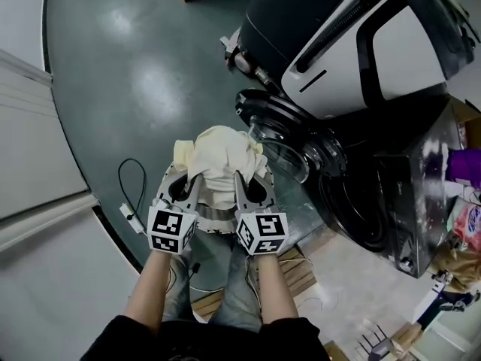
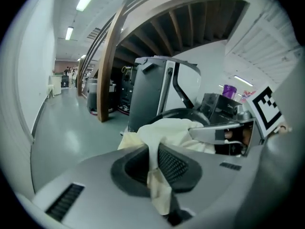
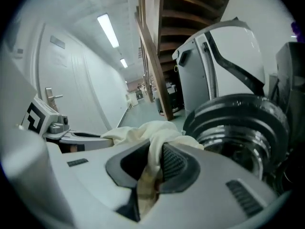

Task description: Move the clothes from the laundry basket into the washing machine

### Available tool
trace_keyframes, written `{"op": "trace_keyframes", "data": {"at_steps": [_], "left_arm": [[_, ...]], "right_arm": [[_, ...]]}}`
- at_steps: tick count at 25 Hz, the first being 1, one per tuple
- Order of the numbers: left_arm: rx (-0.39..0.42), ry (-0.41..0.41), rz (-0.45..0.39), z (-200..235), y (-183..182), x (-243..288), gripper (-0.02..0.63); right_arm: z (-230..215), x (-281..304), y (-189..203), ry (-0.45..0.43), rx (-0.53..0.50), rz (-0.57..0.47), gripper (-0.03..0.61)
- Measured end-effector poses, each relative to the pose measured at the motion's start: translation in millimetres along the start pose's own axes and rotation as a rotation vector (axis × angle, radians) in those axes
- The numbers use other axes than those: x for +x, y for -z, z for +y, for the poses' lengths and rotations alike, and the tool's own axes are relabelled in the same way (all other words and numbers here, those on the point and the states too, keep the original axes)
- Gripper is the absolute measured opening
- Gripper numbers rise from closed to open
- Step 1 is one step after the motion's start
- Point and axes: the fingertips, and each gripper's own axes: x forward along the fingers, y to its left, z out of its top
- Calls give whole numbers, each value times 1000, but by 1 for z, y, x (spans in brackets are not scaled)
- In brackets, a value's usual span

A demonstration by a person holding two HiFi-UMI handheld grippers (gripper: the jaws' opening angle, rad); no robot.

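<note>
Nearest are the person's forearms, side by side. Each carries a gripper, and the two are level with each other. The left gripper is clamped on a fold of the cream cloth, and the right gripper is clamped on another fold just beside it. In both gripper views the fabric runs down between the ribbed pads. The two grips probably keep the bundle gathered so that no loose end trails (the laundry basket itself cannot be made out here). The cloth hangs bunched above the grey floor, not yet inside anything. Just beyond it the round glass door of the washing machine stands swung open. This leaves the dark drum mouth free to take the load.
</note>
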Motion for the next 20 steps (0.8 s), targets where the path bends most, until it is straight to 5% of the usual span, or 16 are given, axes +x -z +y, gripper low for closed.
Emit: {"op": "trace_keyframes", "data": {"at_steps": [11, 20], "left_arm": [[161, 191, -175, -51, -173, -40, 43], [295, 453, -226, -202, -213, -53, 43]], "right_arm": [[11, -85, -163, 142, 2, -234, 58], [-46, -234, -185, 394, 68, -408, 58]]}}
